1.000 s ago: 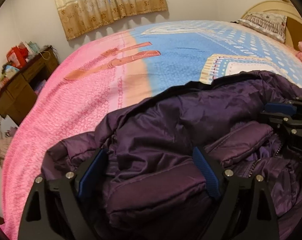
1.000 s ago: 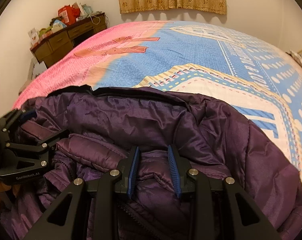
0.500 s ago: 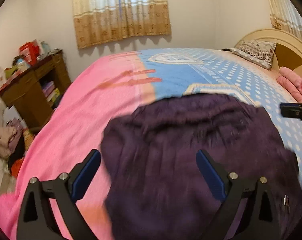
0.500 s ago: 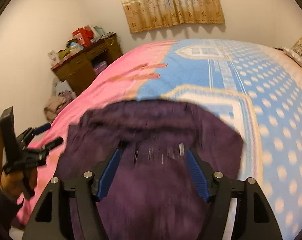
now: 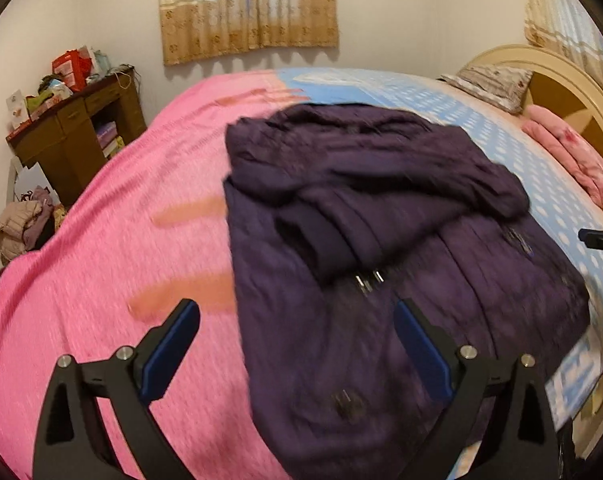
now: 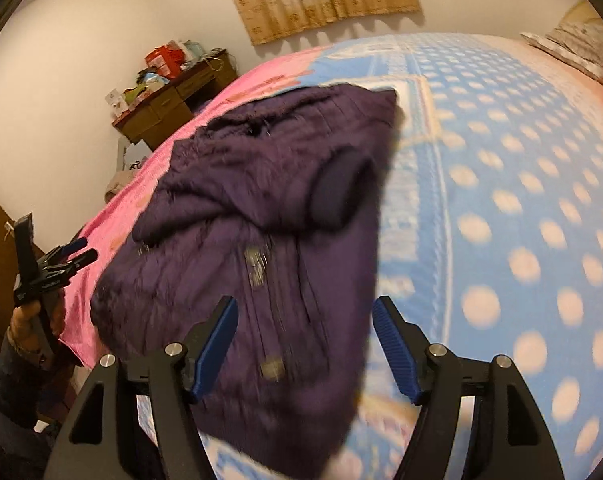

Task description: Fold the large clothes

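Observation:
A dark purple padded jacket (image 5: 381, 248) lies folded on the bed, a sleeve laid across its front and its cuff (image 6: 337, 196) on top. It straddles the pink and blue halves of the bedspread (image 5: 113, 248). My left gripper (image 5: 295, 314) hangs open above the jacket's near edge, with nothing between its blue pads. My right gripper (image 6: 305, 310) is also open and empty, above the jacket's near right edge. In the right wrist view the left gripper (image 6: 79, 251) sits off the bed's left side, held by a hand (image 6: 25, 320). A right fingertip (image 5: 597, 239) pokes in at the left wrist view's right edge.
A wooden desk (image 5: 73, 136) with clutter stands at the far left by the wall, a heap of clothes (image 5: 21, 224) on the floor beside it. A curved headboard (image 5: 569, 92), a pillow (image 5: 497, 84) and a pink folded blanket (image 5: 573, 160) are at the right. Blue dotted bedspread (image 6: 521, 200) stretches right of the jacket.
Both grippers have pulled back from the jacket toward the bed's near edge. The right gripper, nearly shut in the jacket's folds before, now stands open. The jacket lies folded, left alone.

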Tool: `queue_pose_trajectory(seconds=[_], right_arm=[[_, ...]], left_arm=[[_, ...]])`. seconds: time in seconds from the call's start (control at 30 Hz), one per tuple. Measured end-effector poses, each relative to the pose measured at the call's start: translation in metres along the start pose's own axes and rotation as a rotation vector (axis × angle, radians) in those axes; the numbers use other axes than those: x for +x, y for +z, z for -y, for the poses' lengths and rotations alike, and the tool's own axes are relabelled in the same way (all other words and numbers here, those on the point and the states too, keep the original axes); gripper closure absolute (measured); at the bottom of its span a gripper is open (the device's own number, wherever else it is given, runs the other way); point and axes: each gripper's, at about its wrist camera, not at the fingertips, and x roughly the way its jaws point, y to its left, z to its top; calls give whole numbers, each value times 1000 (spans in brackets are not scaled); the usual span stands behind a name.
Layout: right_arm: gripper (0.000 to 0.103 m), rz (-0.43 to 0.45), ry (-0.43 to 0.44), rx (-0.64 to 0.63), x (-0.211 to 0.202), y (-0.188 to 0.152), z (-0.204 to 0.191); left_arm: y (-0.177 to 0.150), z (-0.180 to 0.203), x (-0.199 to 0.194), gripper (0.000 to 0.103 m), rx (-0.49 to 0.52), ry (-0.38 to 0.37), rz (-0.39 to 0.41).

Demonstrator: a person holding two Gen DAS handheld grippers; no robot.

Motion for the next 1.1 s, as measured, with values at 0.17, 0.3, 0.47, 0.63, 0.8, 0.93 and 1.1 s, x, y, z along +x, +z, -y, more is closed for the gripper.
queue_pose_trajectory(seconds=[0.17,0.3,0.47,0.63,0.8,0.93,1.1], right_arm=[[32,12,14,92,6,-31,13],[32,12,42,139,19,-44,15],[22,95,55,138,21,-55,9],[22,98,56,41,27,-62,-12],[38,89,80,94,28,-60,-2],[53,80,165,169,28,-59,13],[51,94,204,194,31,-65,16]], left_arm=[[-33,6,13,3,-16,0,-52],[-56,7,24,3,-38,-5,-86],[-73,-7,32,2,-154,-101,-74],[-82,-4,30,1,-171,-195,-19],[-87,-4,28,9,-175,-234,32],[-90,0,23,18,-158,-224,43],[-93,-8,24,21,-186,-241,50]])
